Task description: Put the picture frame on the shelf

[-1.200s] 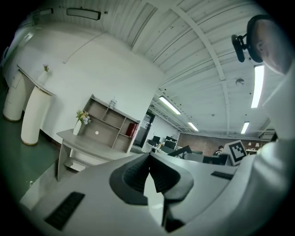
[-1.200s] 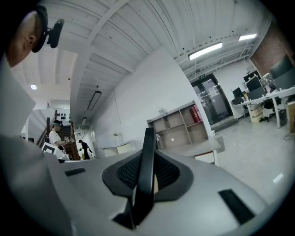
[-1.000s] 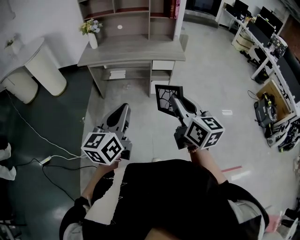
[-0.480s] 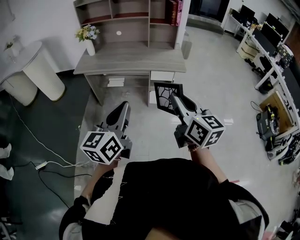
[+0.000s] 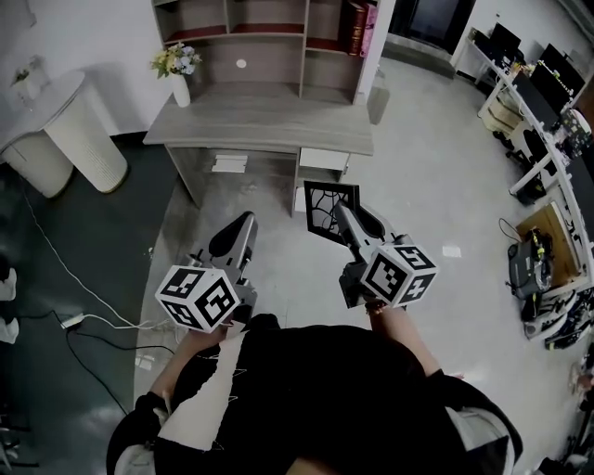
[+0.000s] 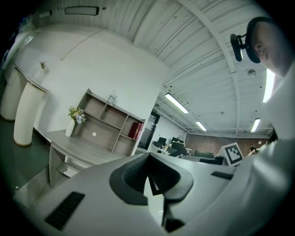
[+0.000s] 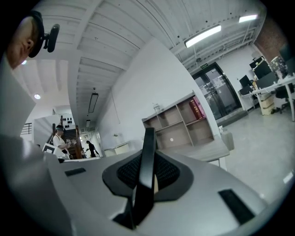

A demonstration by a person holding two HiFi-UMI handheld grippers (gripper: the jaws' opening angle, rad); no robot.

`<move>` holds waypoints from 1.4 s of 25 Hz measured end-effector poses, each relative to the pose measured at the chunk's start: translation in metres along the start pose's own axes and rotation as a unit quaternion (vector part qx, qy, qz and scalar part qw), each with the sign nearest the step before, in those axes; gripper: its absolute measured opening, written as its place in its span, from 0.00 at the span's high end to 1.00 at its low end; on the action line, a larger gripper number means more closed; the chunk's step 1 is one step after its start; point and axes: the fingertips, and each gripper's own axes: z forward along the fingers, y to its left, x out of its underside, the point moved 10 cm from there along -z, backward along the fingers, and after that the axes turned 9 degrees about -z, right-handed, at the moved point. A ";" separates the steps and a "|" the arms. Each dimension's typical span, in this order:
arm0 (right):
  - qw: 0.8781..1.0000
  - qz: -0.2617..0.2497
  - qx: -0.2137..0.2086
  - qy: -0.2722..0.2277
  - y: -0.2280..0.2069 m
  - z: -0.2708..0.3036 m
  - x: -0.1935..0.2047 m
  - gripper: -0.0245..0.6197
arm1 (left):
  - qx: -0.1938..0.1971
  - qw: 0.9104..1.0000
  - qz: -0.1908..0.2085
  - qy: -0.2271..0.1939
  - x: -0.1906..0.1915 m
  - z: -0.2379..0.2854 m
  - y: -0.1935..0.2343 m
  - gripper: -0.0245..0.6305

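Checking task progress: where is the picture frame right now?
Head view, right of centre: the picture frame is clamped in the right gripper, above the floor, short of the desk that carries the shelf.

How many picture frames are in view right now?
1. The picture frame is clamped edge-on in the right gripper, held out in front of the desk. The shelf shows none, though its top is cut off in the head view.

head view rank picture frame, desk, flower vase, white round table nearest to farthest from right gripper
1. picture frame, held in the right gripper
2. desk, straight ahead
3. flower vase, desk's back left corner
4. white round table, far left
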 end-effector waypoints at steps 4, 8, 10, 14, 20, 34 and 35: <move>1.000 -0.003 -0.002 0.011 -0.005 0.016 0.001 0.87 | 0.002 1.000 -0.007 0.008 -0.003 0.015 0.012 0.94; 1.000 0.003 0.012 0.021 -0.013 0.040 0.002 0.87 | 0.009 1.000 -0.014 0.022 -0.010 0.036 0.032 0.94; 1.000 0.003 0.016 0.025 -0.014 0.055 0.001 0.87 | 0.011 1.000 -0.017 0.023 -0.019 0.045 0.045 0.94; 1.000 0.002 0.020 0.022 -0.017 0.093 -0.007 0.87 | 0.015 0.999 -0.015 0.027 -0.040 0.065 0.072 0.94; 0.999 0.014 0.024 0.021 -0.017 0.156 -0.013 0.87 | 0.022 0.999 -0.018 0.029 -0.078 0.094 0.121 0.94; 0.999 0.003 0.029 0.017 -0.015 0.289 -0.035 0.87 | 0.041 0.999 -0.012 0.029 -0.159 0.157 0.218 0.94; 0.999 0.003 0.029 0.020 -0.016 0.296 -0.035 0.87 | 0.040 0.999 -0.014 0.031 -0.160 0.160 0.224 0.94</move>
